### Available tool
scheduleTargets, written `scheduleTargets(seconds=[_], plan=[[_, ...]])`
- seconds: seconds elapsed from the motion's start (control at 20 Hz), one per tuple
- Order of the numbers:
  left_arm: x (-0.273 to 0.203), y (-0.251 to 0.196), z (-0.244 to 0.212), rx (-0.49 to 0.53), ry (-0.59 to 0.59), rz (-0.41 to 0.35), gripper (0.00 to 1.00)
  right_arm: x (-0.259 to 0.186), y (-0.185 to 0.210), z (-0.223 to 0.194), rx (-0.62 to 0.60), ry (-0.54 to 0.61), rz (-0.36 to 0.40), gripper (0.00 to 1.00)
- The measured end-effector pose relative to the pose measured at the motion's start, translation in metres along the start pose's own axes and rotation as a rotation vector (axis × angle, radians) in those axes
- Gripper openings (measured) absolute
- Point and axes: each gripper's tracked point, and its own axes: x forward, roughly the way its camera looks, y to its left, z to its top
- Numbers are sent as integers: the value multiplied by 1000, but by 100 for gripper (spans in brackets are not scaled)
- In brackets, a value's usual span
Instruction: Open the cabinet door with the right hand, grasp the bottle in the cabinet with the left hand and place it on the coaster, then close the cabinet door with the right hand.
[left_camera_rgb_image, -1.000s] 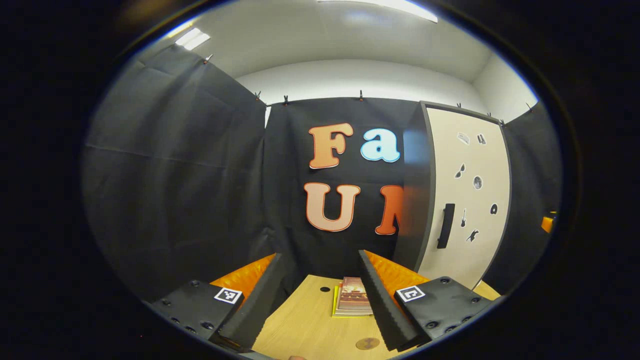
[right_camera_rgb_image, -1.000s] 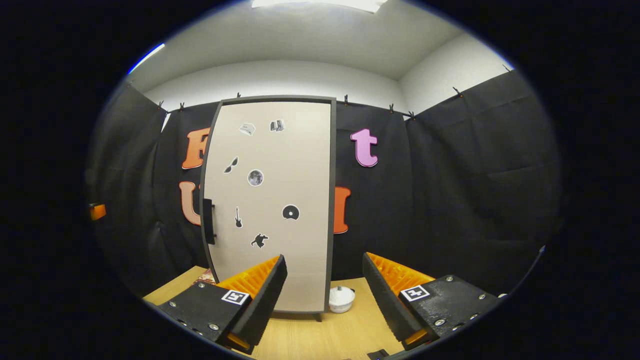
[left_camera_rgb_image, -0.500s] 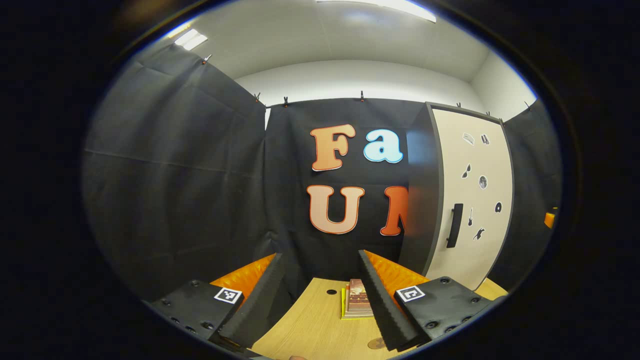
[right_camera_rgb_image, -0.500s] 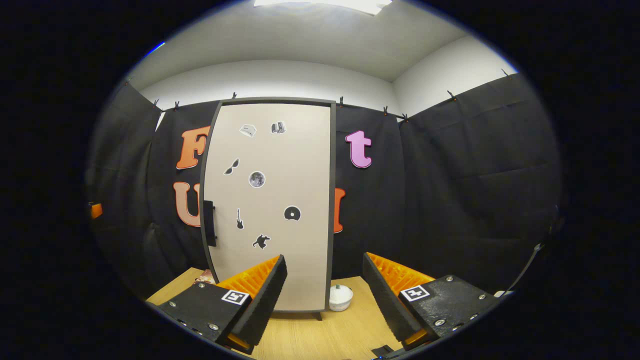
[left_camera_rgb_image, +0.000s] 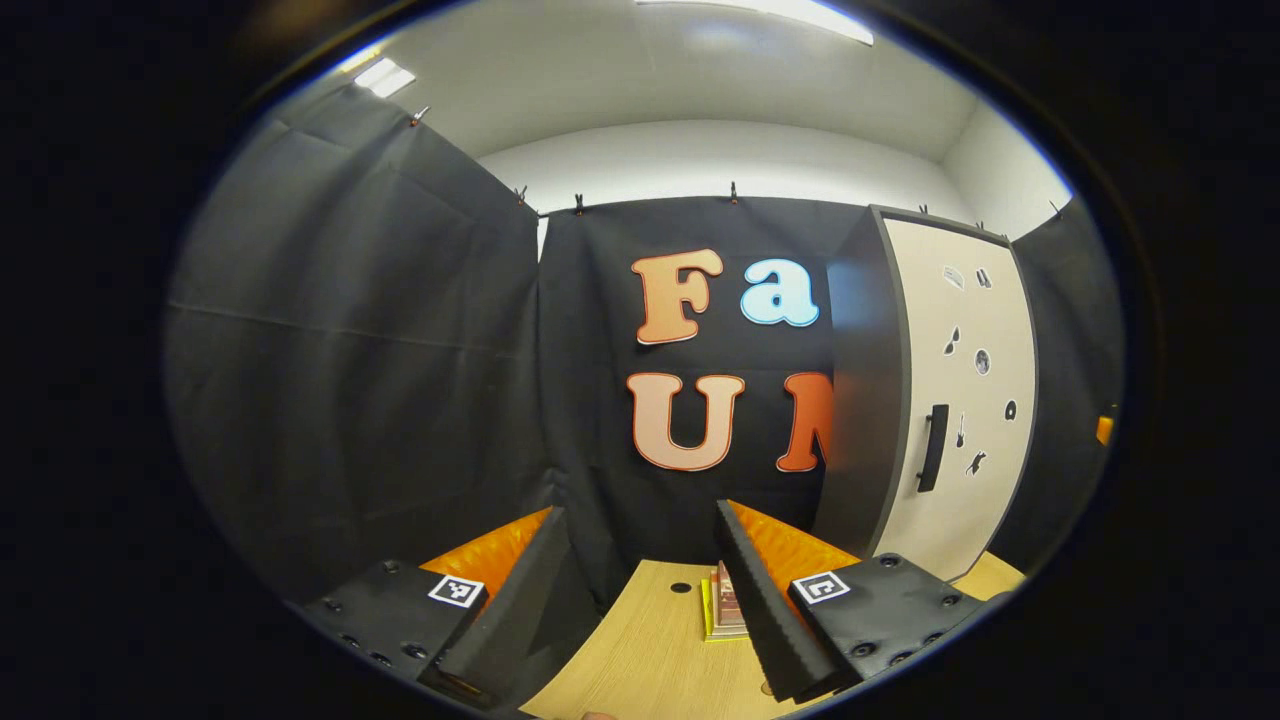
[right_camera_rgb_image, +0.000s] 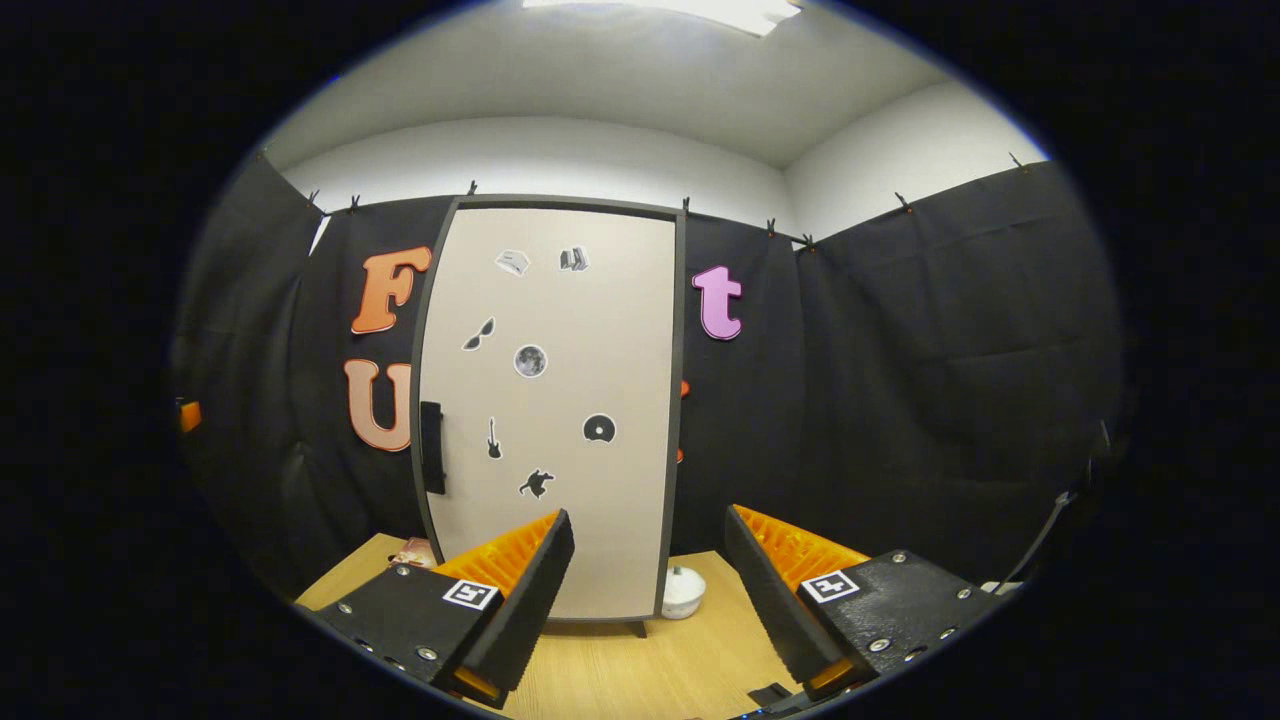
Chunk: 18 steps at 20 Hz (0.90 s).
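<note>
In the right gripper view, the right gripper hangs over the wooden table with its fingers spread wide and nothing between them. Straight ahead of it stands the tall cabinet, its pale door shut and dotted with small dark stickers; the dark door handle sits at the door's left edge, up and to the left of this gripper's left finger, well apart from both fingers. A small white lidded pot rests on the table just beside the cabinet's lower right corner, seen in the gap between the fingers but farther off. The bottle cannot be seen behind the shut door. In the left gripper view, the left gripper likewise stands wide apart and holds nothing, low over the same table. The cabinet lies off to its right, beyond the right finger, with the handle on the door's near edge. A small stack of books lies on the table, partly hidden by the right finger. At the lower edge beside that finger a small round brown sliver may be the coaster, though it is too cut off to tell.
</note>
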Motion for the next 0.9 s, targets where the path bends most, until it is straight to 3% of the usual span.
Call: scheduleTargets(seconds=[0.35, 0.9], plan=[[-3, 20, 2, 1, -2, 8, 96, 13, 37, -1, 22, 11, 38, 94], [-10, 73, 1, 11, -2, 73, 96, 77, 158, 0, 25, 22, 190, 94]])
